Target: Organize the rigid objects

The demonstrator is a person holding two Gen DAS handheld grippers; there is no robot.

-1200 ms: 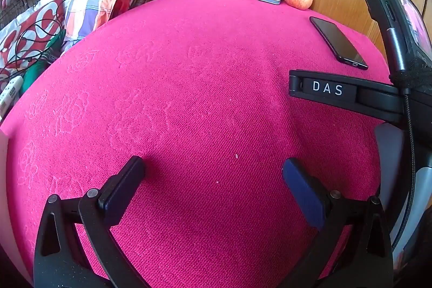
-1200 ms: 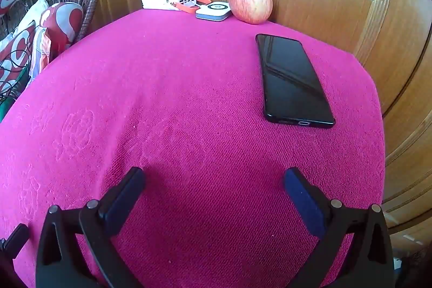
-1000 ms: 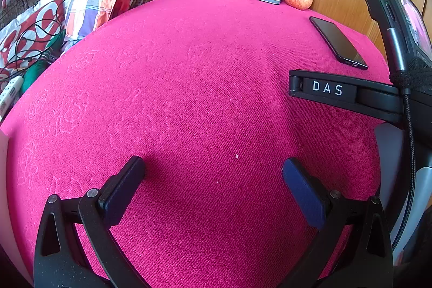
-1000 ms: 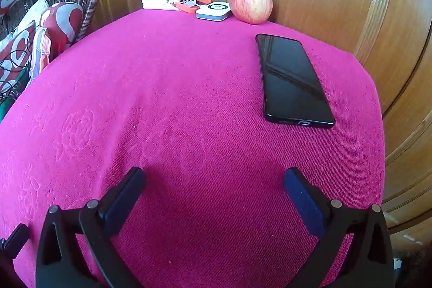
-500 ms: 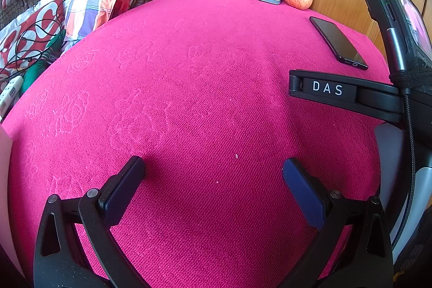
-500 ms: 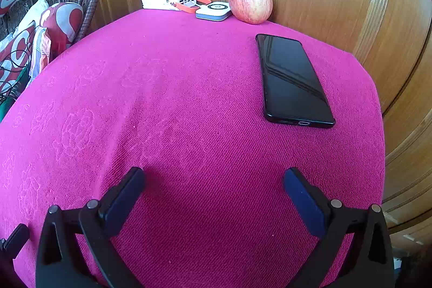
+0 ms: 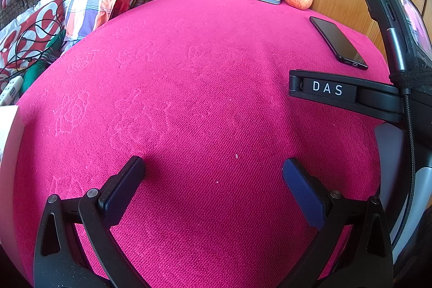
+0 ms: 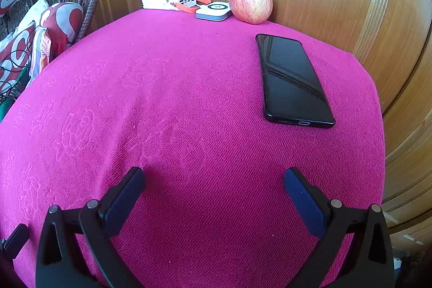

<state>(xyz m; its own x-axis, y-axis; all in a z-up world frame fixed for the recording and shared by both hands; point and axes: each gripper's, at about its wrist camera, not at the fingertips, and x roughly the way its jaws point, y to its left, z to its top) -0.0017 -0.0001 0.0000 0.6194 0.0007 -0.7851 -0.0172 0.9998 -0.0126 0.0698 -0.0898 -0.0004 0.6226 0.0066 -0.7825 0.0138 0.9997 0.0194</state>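
Almost nothing has changed over the last second: both claws hang where they were, spread wide and empty, so the organizing has not yet begun. Nearest, the left claw (image 7: 213, 169) hovers low over bare magenta cloth on the surface (image 7: 189, 88), with nothing between its pads. The right claw (image 8: 213, 180) is likewise open over the cloth, and it is the one better placed for a first pick. Ahead of it and to its right lies the black phone (image 8: 291, 82), flat and face up near the surface's right edge. At the far edge, against the wooden panelling, sit the red apple (image 8: 251, 3), a small white and blue puck-like device (image 8: 214, 10) just beside it, and a white power bank (image 8: 168, 0) with an orange strap.

What the puck is cannot be settled. The strap's attachment is too small to read. In the left view the right-hand tool's body hides the surface's right side.
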